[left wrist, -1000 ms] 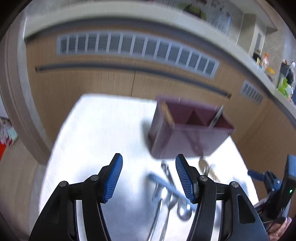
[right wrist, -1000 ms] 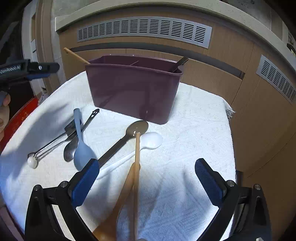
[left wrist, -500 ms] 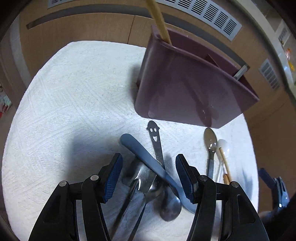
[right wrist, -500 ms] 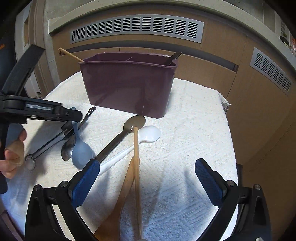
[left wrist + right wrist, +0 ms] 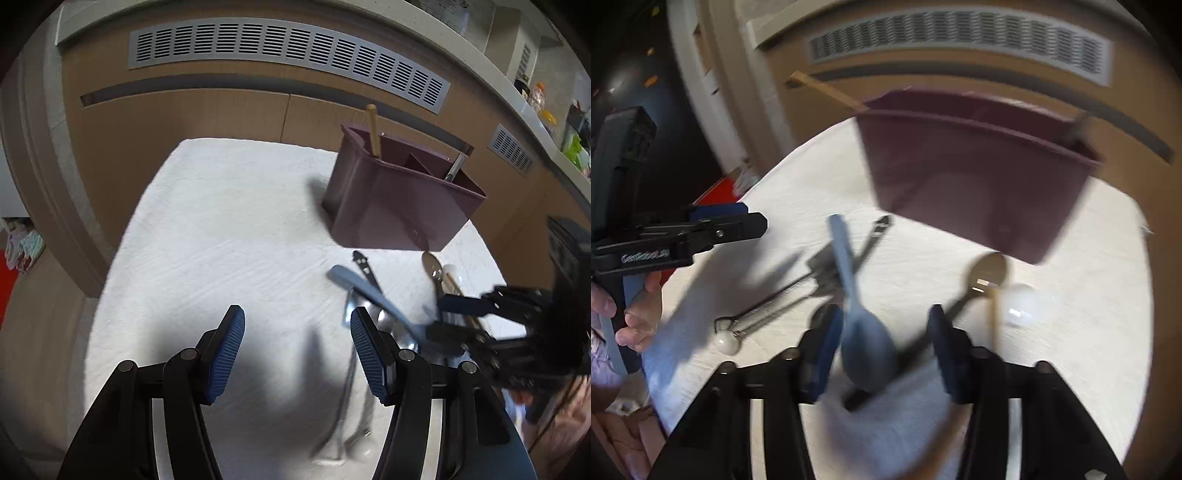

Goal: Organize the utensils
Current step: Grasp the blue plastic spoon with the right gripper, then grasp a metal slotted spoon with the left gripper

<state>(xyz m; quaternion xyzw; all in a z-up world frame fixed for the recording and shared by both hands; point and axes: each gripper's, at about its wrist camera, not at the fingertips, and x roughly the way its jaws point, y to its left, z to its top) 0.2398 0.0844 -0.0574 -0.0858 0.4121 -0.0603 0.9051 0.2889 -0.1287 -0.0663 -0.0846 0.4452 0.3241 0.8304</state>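
A maroon utensil holder (image 5: 399, 206) stands at the back of the white cloth, with a wooden stick and a metal handle in it; it also shows in the right wrist view (image 5: 971, 173). Loose utensils lie in front: a light blue spoon (image 5: 860, 325), several metal utensils (image 5: 798, 291), a metal spoon (image 5: 982, 277), a white spoon (image 5: 1023, 306). My right gripper (image 5: 882, 350) is open, its blue pads on either side of the blue spoon's bowl, blurred. My left gripper (image 5: 295, 347) is open and empty over bare cloth, left of the pile.
The white cloth (image 5: 221, 229) covers a small round table in front of wooden cabinets (image 5: 184, 122) with vent grilles. The right gripper (image 5: 480, 317) shows at the right of the left wrist view, the left gripper (image 5: 676, 236) at the left of the right wrist view.
My right gripper has swung left and down over the blue spoon and narrowed. My left gripper has pulled back and to the left, away from the utensil pile.
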